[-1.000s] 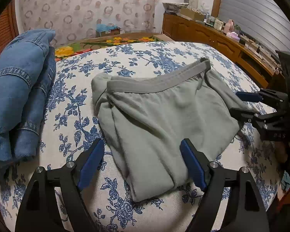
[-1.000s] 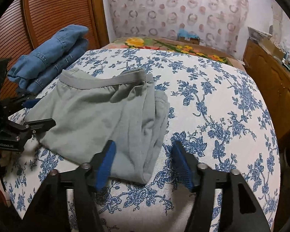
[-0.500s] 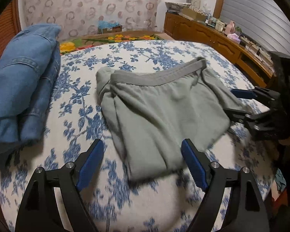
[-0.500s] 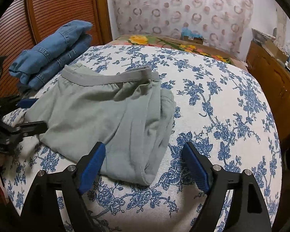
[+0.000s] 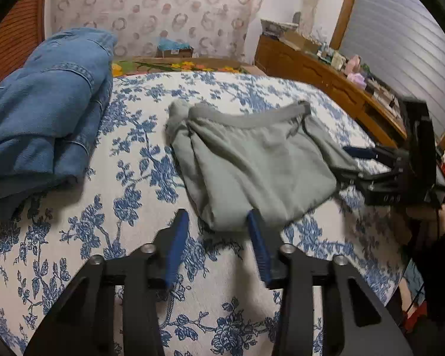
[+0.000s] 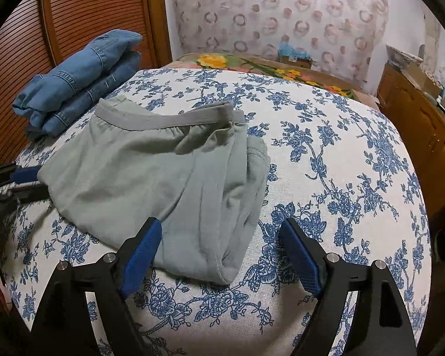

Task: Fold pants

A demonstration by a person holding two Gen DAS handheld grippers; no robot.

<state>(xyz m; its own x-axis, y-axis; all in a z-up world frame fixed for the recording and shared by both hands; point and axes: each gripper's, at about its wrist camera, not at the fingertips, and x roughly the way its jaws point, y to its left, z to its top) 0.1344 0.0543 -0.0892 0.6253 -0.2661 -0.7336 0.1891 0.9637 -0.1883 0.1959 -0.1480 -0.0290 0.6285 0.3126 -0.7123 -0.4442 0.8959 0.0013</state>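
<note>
Denim first: folded blue jeans (image 5: 41, 115) sit in a stack at the far left edge of the floral bedspread (image 5: 127, 195), well apart from the grey-green pants (image 5: 252, 166), which serve as the landmark for everything else. The pants lie folded into a compact bundle near the middle of the bedspread, with the grey waistband (image 6: 169, 117) along their far edge and the layered folds stacked on their right side (seen best from the right wrist camera).

Just short of the pants' near-left corner hovers the left gripper (image 5: 219, 243), its blue pads partly parted with nothing between them; the corner of the cloth lies just ahead of the gap. At the pants' near-right end is the right gripper (image 6: 222, 255), its jaws spread wide and empty, straddling the folded hem without visibly pinching it. From the left wrist camera the same right gripper shows beside the pants' right edge, close to the cloth. Right of the pants, beyond the bedspread, runs a wooden sideboard (image 5: 320, 80) cluttered with small items.
</note>
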